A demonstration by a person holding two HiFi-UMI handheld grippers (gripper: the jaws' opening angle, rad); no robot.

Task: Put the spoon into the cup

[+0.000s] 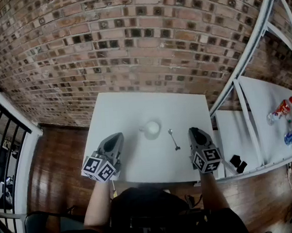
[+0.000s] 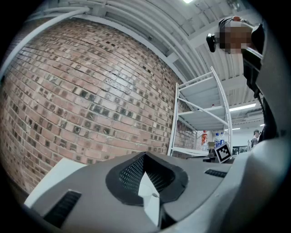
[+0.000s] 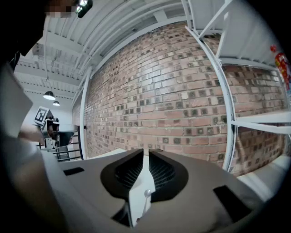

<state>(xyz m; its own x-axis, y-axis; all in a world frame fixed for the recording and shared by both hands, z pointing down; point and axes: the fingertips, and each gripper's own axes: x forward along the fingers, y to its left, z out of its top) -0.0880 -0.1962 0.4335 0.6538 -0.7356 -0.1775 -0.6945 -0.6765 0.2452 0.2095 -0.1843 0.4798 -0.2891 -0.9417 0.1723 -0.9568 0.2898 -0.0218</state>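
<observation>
A white cup [image 1: 151, 128] stands near the middle of the white table [image 1: 130, 107]. Just right of the cup a small metal spoon [image 1: 174, 139] lies flat, bowl end away from me. My left gripper [image 1: 119, 135] hovers over the table left of the cup, its jaws shut with nothing in them [image 2: 144, 155]. My right gripper [image 1: 192, 130] hovers right of the spoon, apart from it. Its jaws [image 3: 146, 152] stand a narrow slit apart and hold nothing. In the right gripper view the spoon [image 3: 144, 193] shows through the gap, low between the jaws.
A brick wall [image 1: 129, 39] runs behind the table. A white metal shelf rack [image 1: 243, 64] stands at the right with bottles [image 1: 280, 109] on it. A black railing [image 1: 1, 146] is at the left. A small black object [image 1: 236, 162] lies by the rack.
</observation>
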